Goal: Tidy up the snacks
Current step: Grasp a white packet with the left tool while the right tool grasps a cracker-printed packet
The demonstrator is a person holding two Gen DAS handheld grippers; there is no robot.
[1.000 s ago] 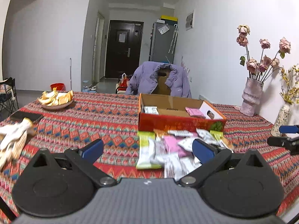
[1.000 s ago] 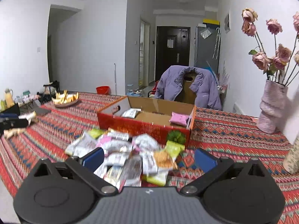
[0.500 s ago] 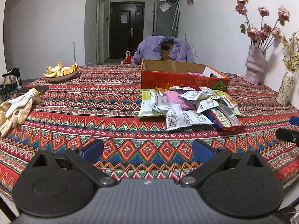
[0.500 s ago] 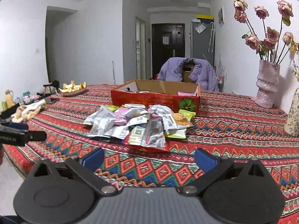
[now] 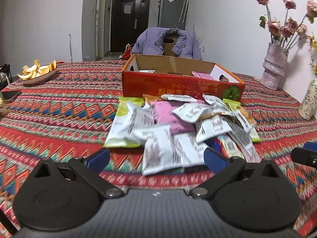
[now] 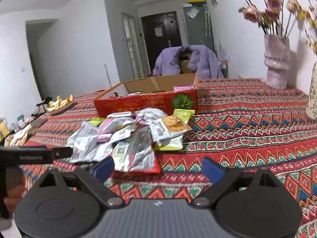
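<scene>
Many crinkly foil snack packets

Black left gripper (silver pivot screws), blue-tipped fingers.

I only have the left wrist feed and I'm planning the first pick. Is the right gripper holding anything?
Observer: No. The right gripper is open and empty, at the near edge of the snack pile.
Operator: Which packet is nearest it?
Observer: A grey packet lying on a red packet, beside its left finger.
Operator: Anything left of the pile, outside my frame?
Observer: Pale gloves lying on the tablecloth.
</scene>
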